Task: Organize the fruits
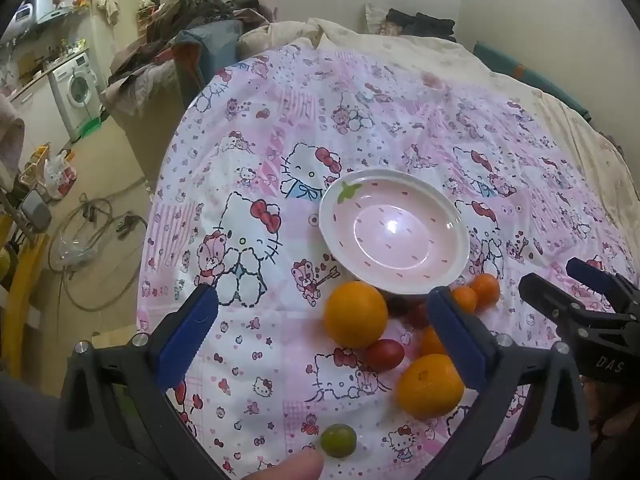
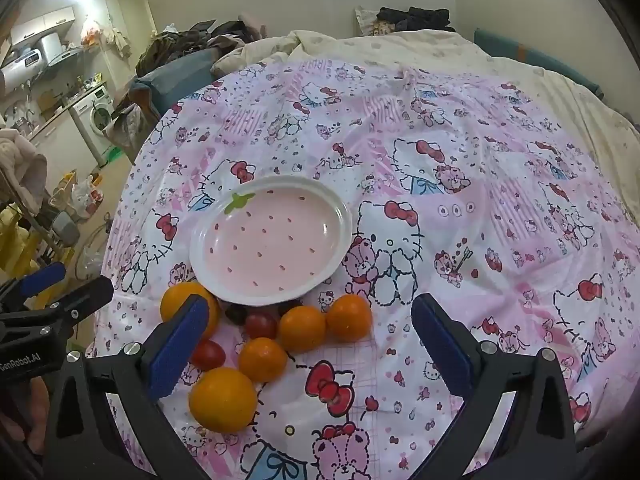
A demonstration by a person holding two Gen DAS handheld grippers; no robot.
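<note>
A pink strawberry-pattern plate (image 1: 456, 216) lies empty on the Hello Kitty sheet; it also shows in the right wrist view (image 2: 342, 216). Several oranges (image 1: 355, 314) (image 2: 222, 399) and red cherry tomatoes (image 1: 385, 354) (image 2: 207, 354) lie loose in front of the plate. A green tomato (image 1: 338, 440) lies nearest me. My left gripper (image 1: 322, 322) is open and empty above the fruit. My right gripper (image 2: 310, 336) is open and empty, with the fruit toward its left finger. The right gripper also shows in the left wrist view (image 1: 560, 284).
The fruit and plate rest on a bed with a pink cartoon sheet (image 2: 480, 160) over a cream duvet (image 2: 400, 46). Piled clothes (image 1: 192, 40) lie at the bed's far left. A washing machine (image 1: 76, 88) and cables on the floor are left of the bed.
</note>
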